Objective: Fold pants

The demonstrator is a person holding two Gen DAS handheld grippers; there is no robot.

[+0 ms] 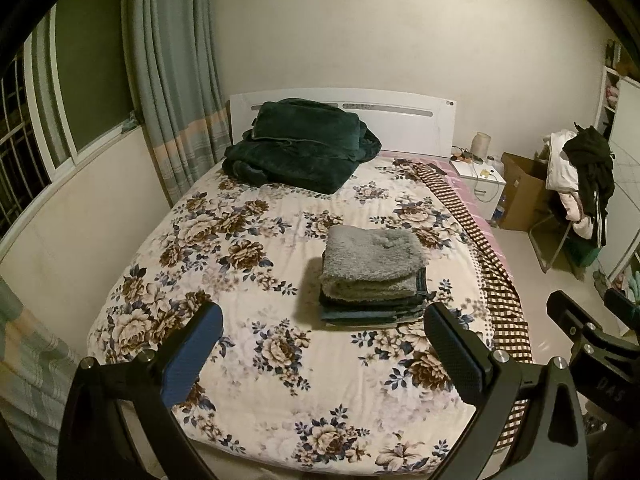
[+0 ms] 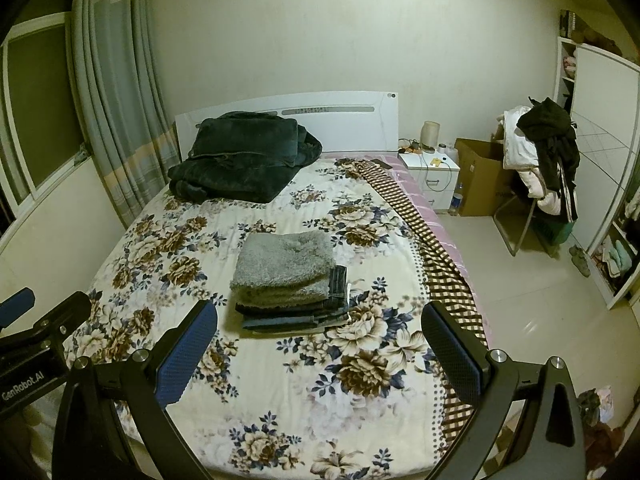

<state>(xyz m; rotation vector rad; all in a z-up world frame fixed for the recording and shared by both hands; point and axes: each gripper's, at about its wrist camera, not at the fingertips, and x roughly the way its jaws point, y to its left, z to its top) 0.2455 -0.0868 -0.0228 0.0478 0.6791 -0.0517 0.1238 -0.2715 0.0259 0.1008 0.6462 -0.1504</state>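
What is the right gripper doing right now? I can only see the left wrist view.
Observer: The right gripper is open and empty, over the near end of the bed, aimed at the folded stack.
Operator: Anything on the floor on that side?
Observer: Yes, a heap of clothes lies on the floor by the bed's near right corner.
Operator: How does my left gripper look from there?
Observer: Only part of the left gripper shows, at the left edge, and its body is lettered GenRobot.AI.
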